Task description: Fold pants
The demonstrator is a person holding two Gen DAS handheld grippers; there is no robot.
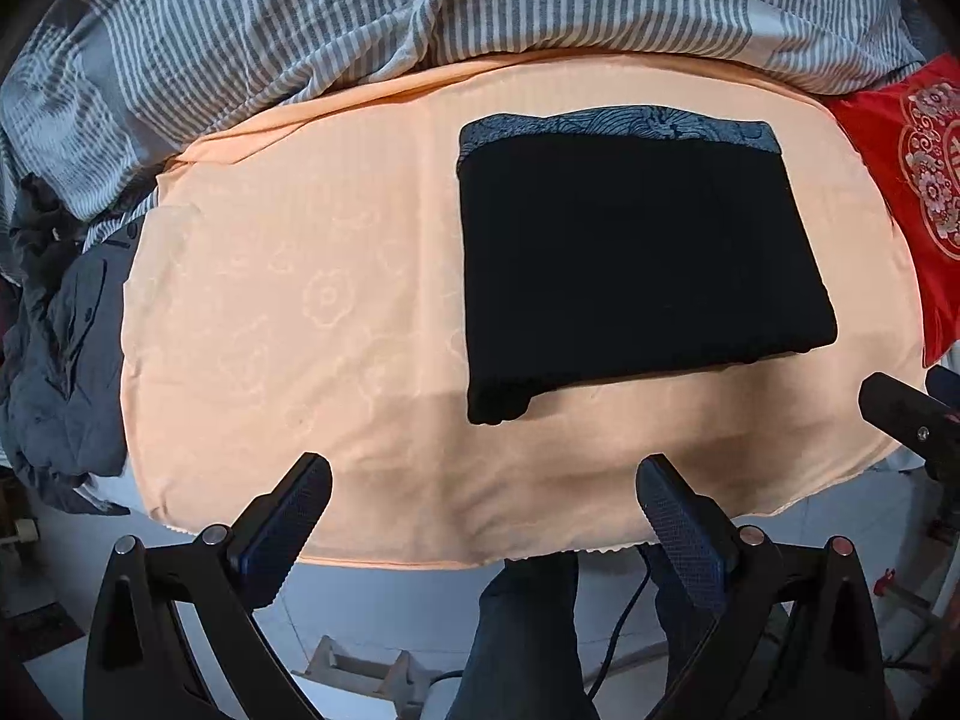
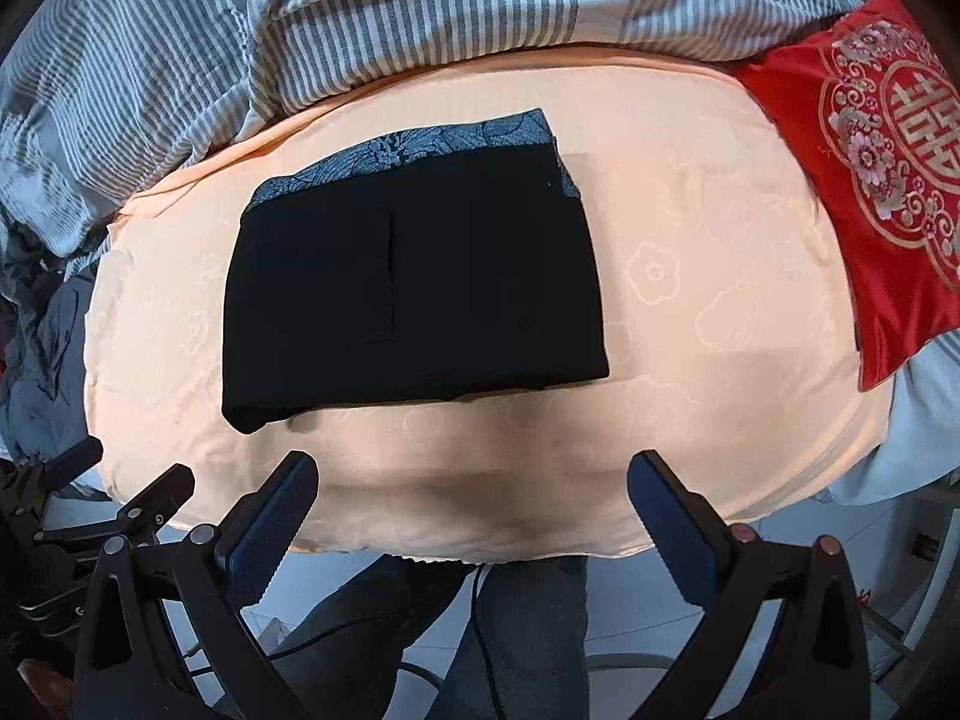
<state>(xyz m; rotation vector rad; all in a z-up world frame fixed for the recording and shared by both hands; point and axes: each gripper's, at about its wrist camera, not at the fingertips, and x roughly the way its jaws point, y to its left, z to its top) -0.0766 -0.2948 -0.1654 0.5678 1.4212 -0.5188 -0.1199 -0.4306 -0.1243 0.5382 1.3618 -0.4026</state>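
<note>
While both grippers hang above the near edge of the bed, the black pants lie folded into a compact rectangle on the peach sheet, their patterned blue waistband along the far side. The left gripper has its fingers spread wide and holds nothing; the right gripper is likewise spread and bare. A striped quilt bunches behind, and a red cushion sits to the right.

folded black pants lie on the peach sheet (left gripper spread wide, empty).
</note>
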